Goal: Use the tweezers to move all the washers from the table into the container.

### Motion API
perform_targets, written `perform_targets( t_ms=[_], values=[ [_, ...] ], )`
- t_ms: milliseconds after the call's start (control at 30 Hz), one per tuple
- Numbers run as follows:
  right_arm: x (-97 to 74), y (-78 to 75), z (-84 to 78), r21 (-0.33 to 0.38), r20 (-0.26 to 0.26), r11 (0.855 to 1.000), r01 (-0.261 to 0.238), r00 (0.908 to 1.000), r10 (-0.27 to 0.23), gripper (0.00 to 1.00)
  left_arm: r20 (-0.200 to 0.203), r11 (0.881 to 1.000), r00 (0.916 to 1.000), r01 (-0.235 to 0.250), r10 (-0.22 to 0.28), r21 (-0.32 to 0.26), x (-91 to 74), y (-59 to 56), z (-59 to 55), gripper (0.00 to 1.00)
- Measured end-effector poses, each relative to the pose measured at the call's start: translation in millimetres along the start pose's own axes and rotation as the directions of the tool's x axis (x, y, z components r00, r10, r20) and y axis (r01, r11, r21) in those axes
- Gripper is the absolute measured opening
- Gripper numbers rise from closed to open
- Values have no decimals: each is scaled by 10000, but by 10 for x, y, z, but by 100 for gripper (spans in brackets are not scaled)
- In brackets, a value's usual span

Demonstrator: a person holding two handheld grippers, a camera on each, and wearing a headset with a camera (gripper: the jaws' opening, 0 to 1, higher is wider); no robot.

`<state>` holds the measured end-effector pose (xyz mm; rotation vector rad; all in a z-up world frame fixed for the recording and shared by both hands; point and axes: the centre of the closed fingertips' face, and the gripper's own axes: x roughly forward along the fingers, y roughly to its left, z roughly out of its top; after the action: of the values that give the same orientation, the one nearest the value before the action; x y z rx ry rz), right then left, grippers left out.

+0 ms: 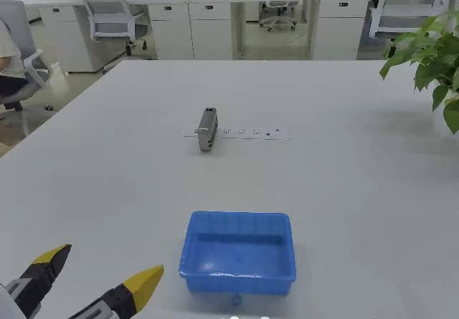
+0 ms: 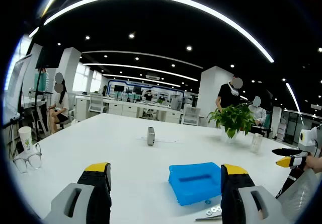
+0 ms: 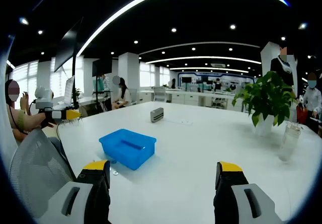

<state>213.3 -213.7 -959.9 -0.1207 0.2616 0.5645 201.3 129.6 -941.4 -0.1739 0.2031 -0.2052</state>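
Silver box [image 1: 207, 128] touching pwr strip [image 1: 252, 132], plant [image 1: 429, 57] apart.

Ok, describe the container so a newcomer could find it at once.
Start at the big white table. On its near side, closer to the person than the grey metal block at the end of the white power strip, sits the container. It is the only bright blue thing there, an open rectangular tub.

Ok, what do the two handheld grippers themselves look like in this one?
They are a matching pair. The left gripper and the right gripper each have two black jaws capped with yellow tips, and the jaws rise from light grey moulded housings with an oval slot in each. In the head view the yellow caps look wedge-shaped and taper to a blunt point.
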Motion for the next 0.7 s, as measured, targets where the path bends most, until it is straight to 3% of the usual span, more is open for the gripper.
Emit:
perform_targets(
  t_ms=[300, 700],
  values=[
    [4, 16, -38, -273, -181, 9996, 5, 9998, -10, 86, 183, 9998, 9998, 88, -85, -161, -14, 10, 24, 90],
    [-8, 27, -24, -353, -205, 9991, 224, 9995, -231, 85, 62, 9988, 9989, 461, -460, -144, 6, -58, -2, 89]
  ],
)
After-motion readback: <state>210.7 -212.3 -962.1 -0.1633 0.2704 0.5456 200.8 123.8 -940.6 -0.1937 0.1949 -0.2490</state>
